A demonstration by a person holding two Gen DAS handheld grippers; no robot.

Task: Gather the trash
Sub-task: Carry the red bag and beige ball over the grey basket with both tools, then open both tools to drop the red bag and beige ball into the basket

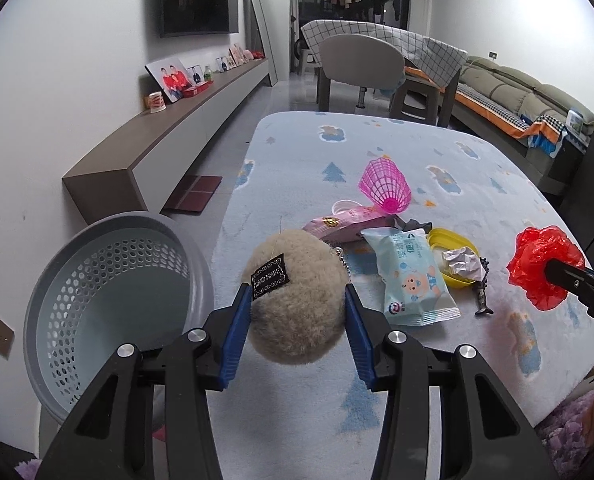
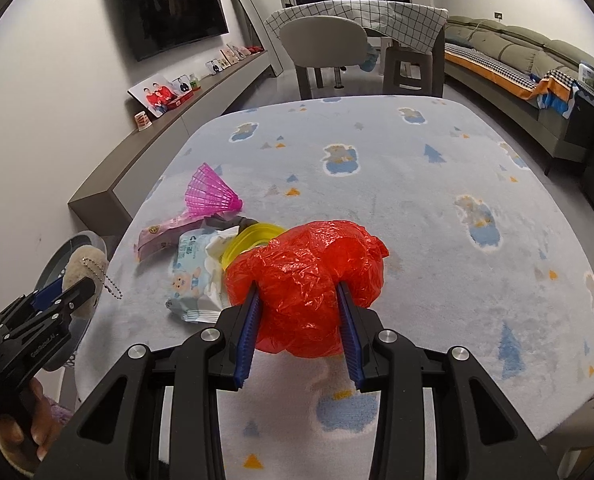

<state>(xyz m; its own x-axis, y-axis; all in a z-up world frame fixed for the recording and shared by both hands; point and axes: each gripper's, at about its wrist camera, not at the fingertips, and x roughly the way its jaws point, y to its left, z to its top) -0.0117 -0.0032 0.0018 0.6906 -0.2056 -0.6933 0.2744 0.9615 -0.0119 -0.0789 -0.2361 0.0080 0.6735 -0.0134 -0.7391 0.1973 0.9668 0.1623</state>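
My left gripper (image 1: 297, 300) is shut on a beige fluffy pom-pom (image 1: 297, 296) with a black tag and a ball chain, held above the table's left edge beside the grey perforated basket (image 1: 97, 280). My right gripper (image 2: 299, 292) is shut on a crumpled red plastic bag (image 2: 309, 276), held just above the table; it also shows in the left wrist view (image 1: 541, 264). On the table lie a blue wipes packet (image 1: 413, 276), a pink wrapper (image 1: 349, 224), a pink mesh shuttlecock (image 1: 385, 186), a yellow lid (image 1: 457, 248) with crumpled paper (image 1: 463, 264), and a small dark figurine (image 1: 481, 300).
The table wears a pale blue cloth with tree and bear prints (image 2: 417, 200). The basket stands off the table's left edge, lower down. A low grey shelf (image 1: 169, 136) runs along the left wall. A chair (image 1: 361, 64), another table and a sofa (image 1: 529, 96) are beyond.
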